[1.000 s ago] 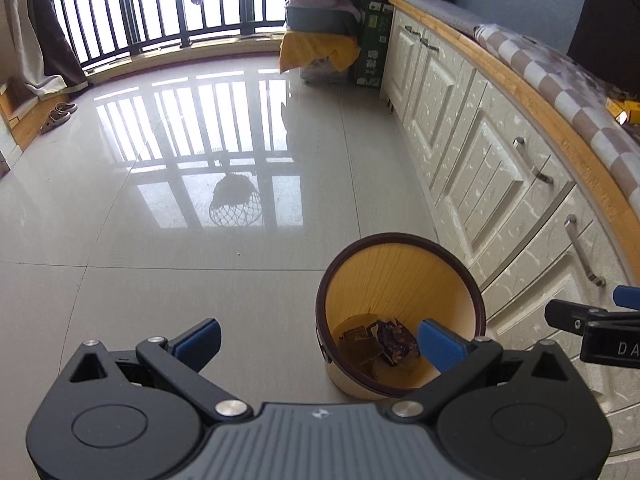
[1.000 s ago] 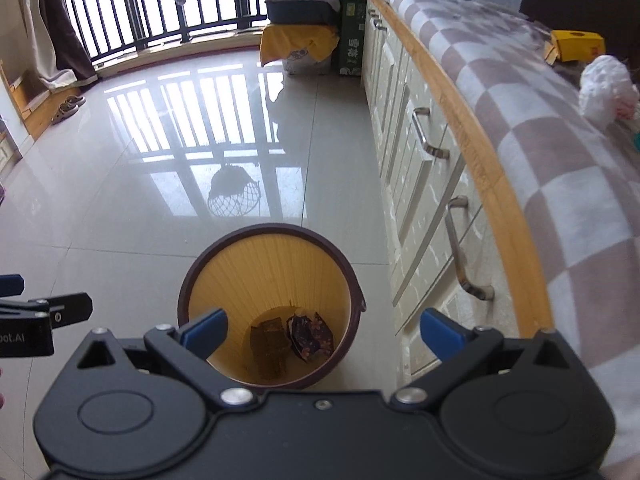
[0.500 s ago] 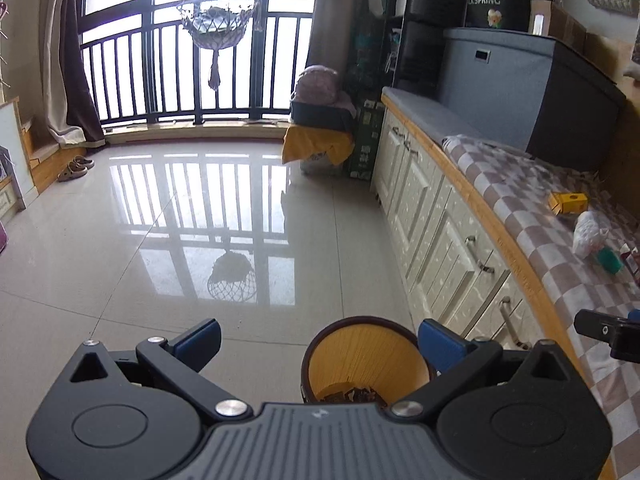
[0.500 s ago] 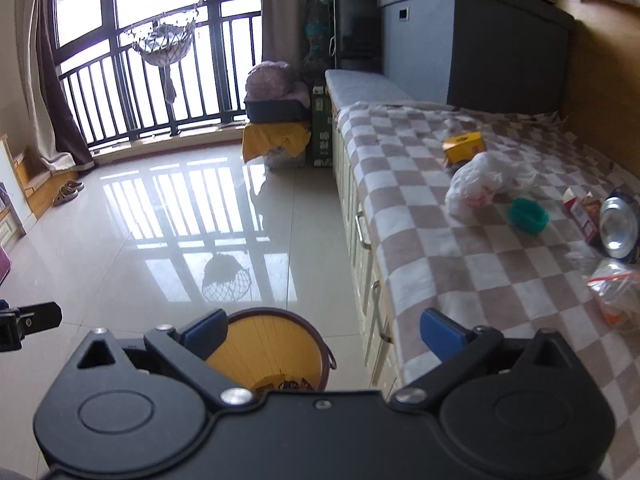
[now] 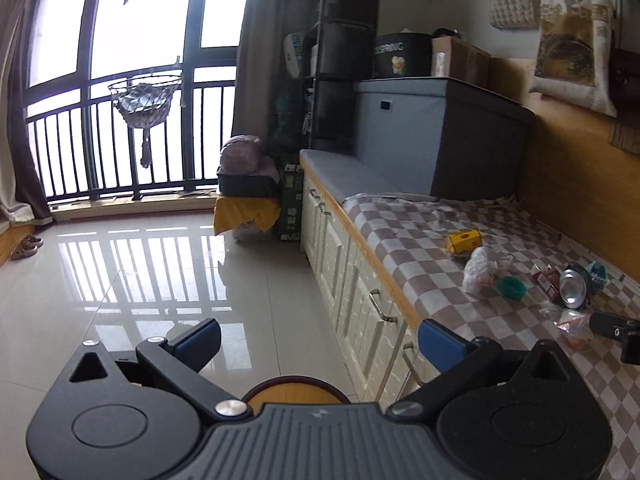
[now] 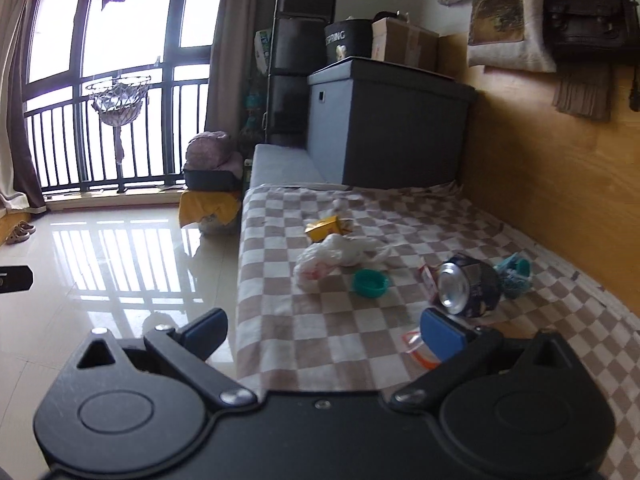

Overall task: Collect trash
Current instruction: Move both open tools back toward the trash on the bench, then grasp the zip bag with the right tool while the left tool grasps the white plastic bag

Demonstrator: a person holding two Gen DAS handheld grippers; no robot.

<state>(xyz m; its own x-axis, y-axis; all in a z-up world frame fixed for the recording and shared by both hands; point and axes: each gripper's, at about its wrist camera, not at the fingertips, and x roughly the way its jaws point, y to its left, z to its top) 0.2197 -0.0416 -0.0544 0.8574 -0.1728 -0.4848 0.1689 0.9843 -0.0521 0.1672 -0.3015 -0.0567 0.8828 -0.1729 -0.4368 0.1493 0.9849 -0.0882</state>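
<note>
Trash lies on the checkered cloth (image 6: 320,340) of the bench: a yellow box (image 6: 326,227), a white plastic bag (image 6: 332,258), a teal lid (image 6: 370,283), a drink can (image 6: 468,290), a teal wrapper (image 6: 514,274) and a clear bag with a red edge (image 6: 414,346). My right gripper (image 6: 324,328) is open and empty above the cloth's near edge. My left gripper (image 5: 318,340) is open and empty over the yellow bin (image 5: 296,392), of which only the rim shows. The box (image 5: 464,240), bag (image 5: 480,268) and can (image 5: 574,290) also show in the left wrist view.
White cabinet drawers (image 5: 360,300) run under the bench. A grey storage box (image 6: 384,128) stands at the bench's far end. A yellow-draped stand (image 5: 246,210) sits by the balcony railing (image 5: 120,148). Glossy floor tiles (image 5: 160,280) lie to the left.
Both grippers have tilted up from looking down into the bin to looking along the bench. The bin has dropped to the bottom of the left view and left the right view. Both stay open.
</note>
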